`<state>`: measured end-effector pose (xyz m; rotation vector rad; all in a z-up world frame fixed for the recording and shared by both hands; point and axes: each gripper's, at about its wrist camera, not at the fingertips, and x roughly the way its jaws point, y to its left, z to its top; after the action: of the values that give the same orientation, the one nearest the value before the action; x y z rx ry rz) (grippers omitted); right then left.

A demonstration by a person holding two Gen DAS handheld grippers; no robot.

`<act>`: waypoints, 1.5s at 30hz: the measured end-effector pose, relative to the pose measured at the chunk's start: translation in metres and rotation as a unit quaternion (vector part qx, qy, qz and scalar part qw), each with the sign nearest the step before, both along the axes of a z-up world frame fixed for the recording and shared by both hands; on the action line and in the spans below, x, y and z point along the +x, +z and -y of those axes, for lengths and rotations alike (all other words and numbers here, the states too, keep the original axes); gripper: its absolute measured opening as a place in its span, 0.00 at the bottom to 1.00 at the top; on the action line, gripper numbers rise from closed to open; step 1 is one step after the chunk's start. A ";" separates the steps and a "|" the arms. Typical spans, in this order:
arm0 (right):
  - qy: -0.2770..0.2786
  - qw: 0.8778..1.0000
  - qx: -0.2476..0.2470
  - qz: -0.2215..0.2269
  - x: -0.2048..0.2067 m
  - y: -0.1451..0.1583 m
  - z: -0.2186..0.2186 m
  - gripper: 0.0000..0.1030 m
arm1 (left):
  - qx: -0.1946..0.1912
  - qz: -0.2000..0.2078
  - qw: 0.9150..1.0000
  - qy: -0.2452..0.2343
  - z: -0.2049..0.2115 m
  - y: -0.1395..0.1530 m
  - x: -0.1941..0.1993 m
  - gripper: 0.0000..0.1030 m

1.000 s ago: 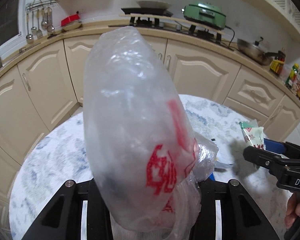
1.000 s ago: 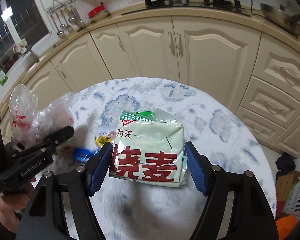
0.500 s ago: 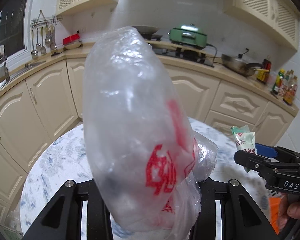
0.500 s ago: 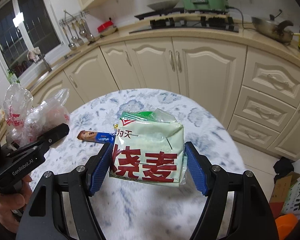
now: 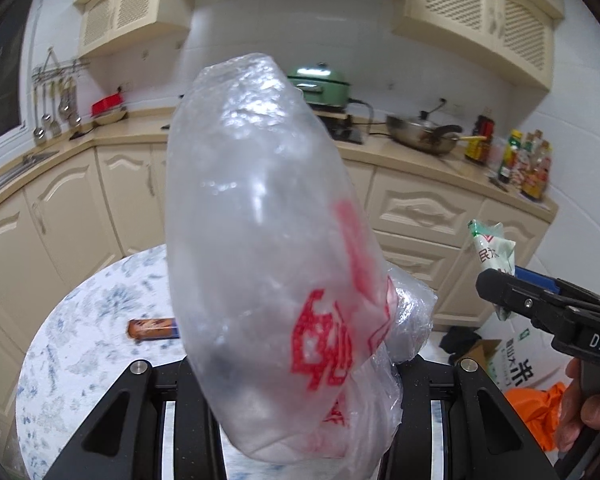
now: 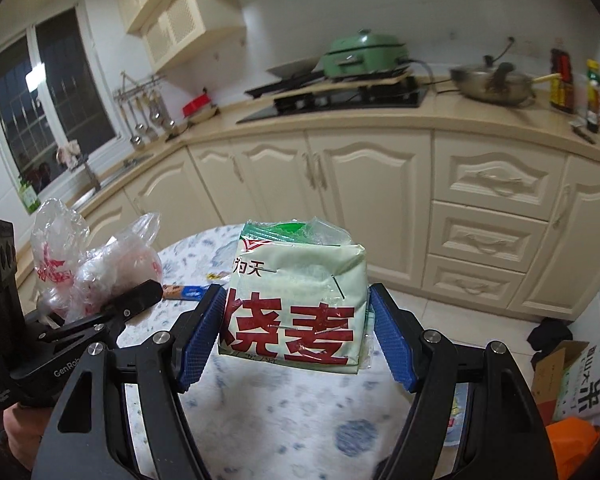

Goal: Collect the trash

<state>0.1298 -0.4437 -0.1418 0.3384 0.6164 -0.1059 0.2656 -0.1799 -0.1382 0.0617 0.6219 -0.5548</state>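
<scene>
Two hand-held grippers were raised above a round table [image 6: 284, 432] covered in a white cloth with a blue floral print, in a kitchen with cream cabinets. The left hand-held gripper [image 5: 300, 412] was closed to a narrow gap on a crumpled clear plastic bag with red printing [image 5: 268, 280], which stood up in front of its camera and hid most of that view; its own fingertips were covered by the bag. The right hand-held gripper [image 6: 296, 336] stood fairly wide, its blue ribbed pads [image 6: 202, 336] pressed against the two sides of a pale green food packet with large red characters [image 6: 300, 300], held clear of the table. One piece of trash remained on the table: a small orange and blue snack wrapper [image 6: 184, 292], lying near the far left edge, just beyond the left hand-held gripper in the right wrist view. The risks looked like these. The bag was light and slippery, and only a bunched part was pinched, so it could slide out or spill if swung quickly. The packet looked soft and open at the top, so it could sag, slip down between the pads or shed contents if tilted. With both hand-held grippers full, the wrapper could be left behind. An orange plastic bag [image 6: 572, 444] lay on the floor at lower right, possibly the drop point, though that could not be confirmed.
</scene>
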 end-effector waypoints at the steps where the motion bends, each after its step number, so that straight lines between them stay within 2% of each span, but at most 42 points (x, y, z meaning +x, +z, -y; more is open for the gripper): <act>1: -0.007 1.000 0.000 0.003 -0.007 0.002 0.006 0.71 | 0.000 0.004 1.000 -0.007 0.006 0.003 -0.003 0.36; 11: -0.105 0.994 0.013 0.000 -0.076 -0.007 0.086 0.71 | -0.002 0.018 0.996 -0.093 0.069 0.008 -0.032 0.36; 16: -0.152 0.988 0.018 -0.007 -0.102 -0.017 0.126 0.71 | 0.004 0.003 0.990 -0.141 0.111 -0.001 -0.034 0.36; 21: -0.196 0.980 0.027 -0.024 -0.122 -0.035 0.168 0.71 | 0.023 -0.025 0.981 -0.191 0.161 -0.022 -0.038 0.36; 26: -0.218 0.974 0.042 -0.047 -0.128 -0.060 0.201 0.71 | 0.059 -0.051 0.971 -0.227 0.209 -0.045 -0.039 0.37; 33: -0.231 0.966 0.085 -0.077 -0.125 -0.108 0.233 0.71 | 0.102 -0.093 0.960 -0.245 0.272 -0.077 -0.036 0.37; 39: -0.236 0.960 0.121 -0.094 -0.119 -0.143 0.256 0.71 | 0.129 -0.124 0.950 -0.258 0.323 -0.094 -0.001 0.38; 41: -0.235 0.957 0.137 -0.098 -0.114 -0.156 0.263 0.71 | 0.135 -0.131 0.948 -0.258 0.337 -0.098 0.004 0.43; 43: -0.233 0.955 0.149 -0.104 -0.111 -0.167 0.268 0.73 | 0.152 -0.131 0.945 -0.259 0.352 -0.103 0.011 0.70; 45: -0.238 0.952 0.156 -0.114 -0.108 -0.178 0.273 0.74 | 0.165 -0.119 0.950 -0.238 0.365 -0.110 0.021 0.87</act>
<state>0.0223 -0.7163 -0.3195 0.7871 0.7730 -0.5194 0.2870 -0.5450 -0.2481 0.4763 0.9424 -0.9280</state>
